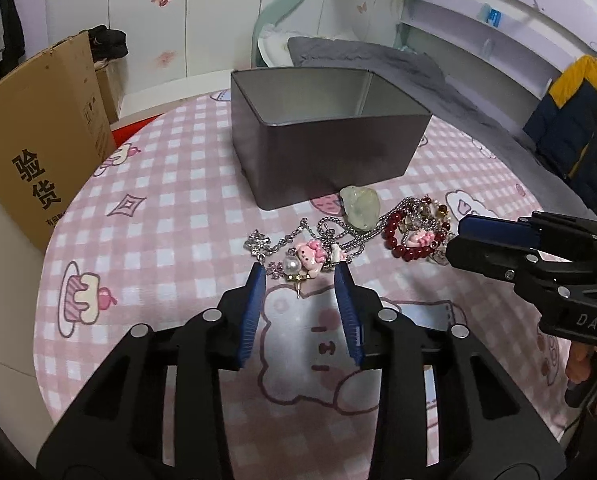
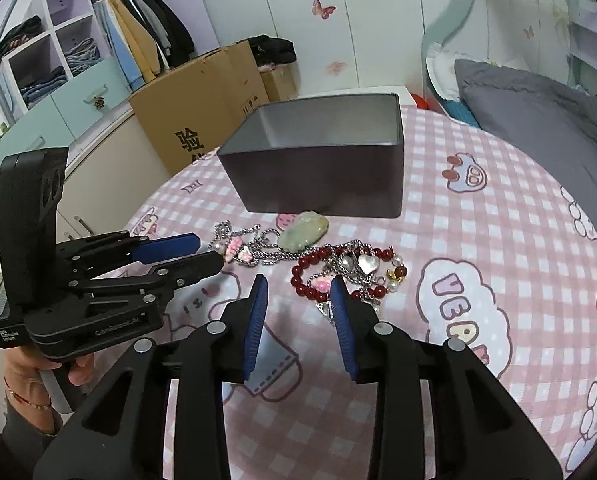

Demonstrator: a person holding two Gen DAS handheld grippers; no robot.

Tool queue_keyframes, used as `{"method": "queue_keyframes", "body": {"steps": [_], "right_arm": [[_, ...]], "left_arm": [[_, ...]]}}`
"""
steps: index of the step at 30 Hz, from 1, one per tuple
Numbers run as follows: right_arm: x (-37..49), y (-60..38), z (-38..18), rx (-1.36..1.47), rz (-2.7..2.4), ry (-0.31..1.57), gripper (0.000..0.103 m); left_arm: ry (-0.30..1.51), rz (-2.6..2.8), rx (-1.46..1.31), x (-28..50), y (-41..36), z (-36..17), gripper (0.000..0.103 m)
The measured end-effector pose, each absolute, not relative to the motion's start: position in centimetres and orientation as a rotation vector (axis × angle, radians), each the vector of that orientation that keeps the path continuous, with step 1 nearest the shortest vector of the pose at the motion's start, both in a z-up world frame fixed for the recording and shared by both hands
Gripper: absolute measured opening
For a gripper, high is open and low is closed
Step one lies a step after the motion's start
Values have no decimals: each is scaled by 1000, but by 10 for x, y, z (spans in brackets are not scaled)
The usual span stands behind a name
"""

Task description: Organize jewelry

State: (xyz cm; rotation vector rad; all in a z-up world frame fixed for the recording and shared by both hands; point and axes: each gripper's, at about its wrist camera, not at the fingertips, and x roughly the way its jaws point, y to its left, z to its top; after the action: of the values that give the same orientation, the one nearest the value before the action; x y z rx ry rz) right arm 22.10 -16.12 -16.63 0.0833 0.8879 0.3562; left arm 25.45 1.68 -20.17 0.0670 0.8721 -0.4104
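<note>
Pink checked cloth (image 1: 170,216): covering the round table, carrying the grey tin (image 1: 322,152).
Tin: standing open-topped, behind the jewelry.
Left gripper (image 1: 300,270): hovering in front of the tin, jaws partly apart around the pink charm (image 1: 310,258), pads not pressing it.
Right gripper (image 2: 296,282): jaws partly apart over the red bead bracelet (image 2: 310,276), gripping nothing.
Green stone (image 1: 356,204): lying just in front of the tin.
Pearl (image 1: 292,266): sitting beside the charm.

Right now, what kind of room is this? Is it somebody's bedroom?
Most likely a bedroom. A bed with a grey pillow stands behind the table, clothes hang in an open wardrobe, and butterfly stickers dot the wall. Jewelry lies on a pink checked cloth beside a tin box.
</note>
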Motion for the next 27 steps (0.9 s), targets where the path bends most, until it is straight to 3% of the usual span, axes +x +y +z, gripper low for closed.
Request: {"method": "queue_keyframes", "body": {"steps": [3,10,27], "right_arm": [[221,-161,-170,85,359,893,31],[223,-156,-172,78,367,898,31],[252,-78,-179,-205,439,883,31]], "left_arm": [[884,-415,76,256,13,-206,33],[894,-397,81,260,14,-209,12],[826,-367,-90,240,76,-182,12]]}}
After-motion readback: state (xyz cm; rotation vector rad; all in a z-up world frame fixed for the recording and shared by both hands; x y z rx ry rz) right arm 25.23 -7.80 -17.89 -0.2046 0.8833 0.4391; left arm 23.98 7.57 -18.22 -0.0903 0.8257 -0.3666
